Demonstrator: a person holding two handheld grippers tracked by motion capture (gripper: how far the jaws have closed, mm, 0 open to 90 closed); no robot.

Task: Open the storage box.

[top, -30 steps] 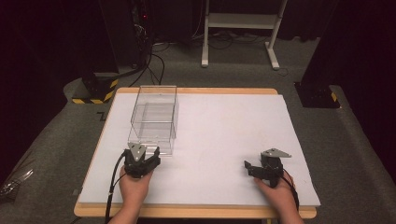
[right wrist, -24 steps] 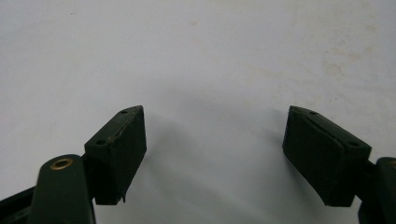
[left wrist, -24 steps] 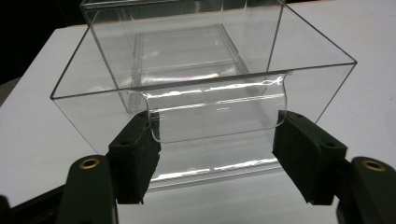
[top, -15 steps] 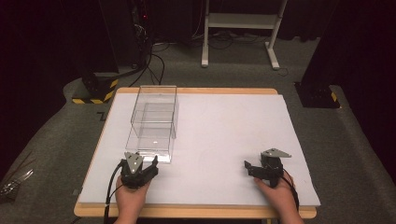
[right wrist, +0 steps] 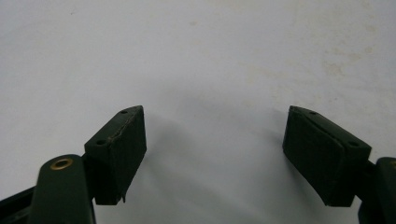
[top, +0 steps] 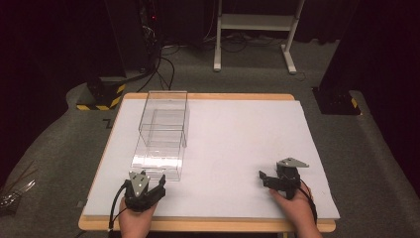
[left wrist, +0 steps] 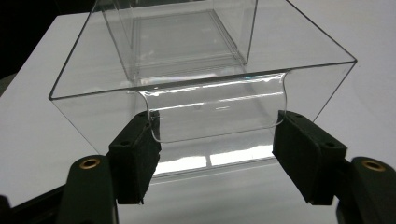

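Left gripper (top: 144,191) drawn back from clear box (top: 161,134), jaws wide, empty; likely release done. Right gripper (top: 277,181) idle on worktop (top: 237,144), jaws wide, empty

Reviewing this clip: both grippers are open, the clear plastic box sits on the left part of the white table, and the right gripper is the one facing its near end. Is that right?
Not quite. The left gripper faces the near end of the clear plastic box, as the left gripper view shows. The right gripper rests apart from it over bare white table. Both are open.
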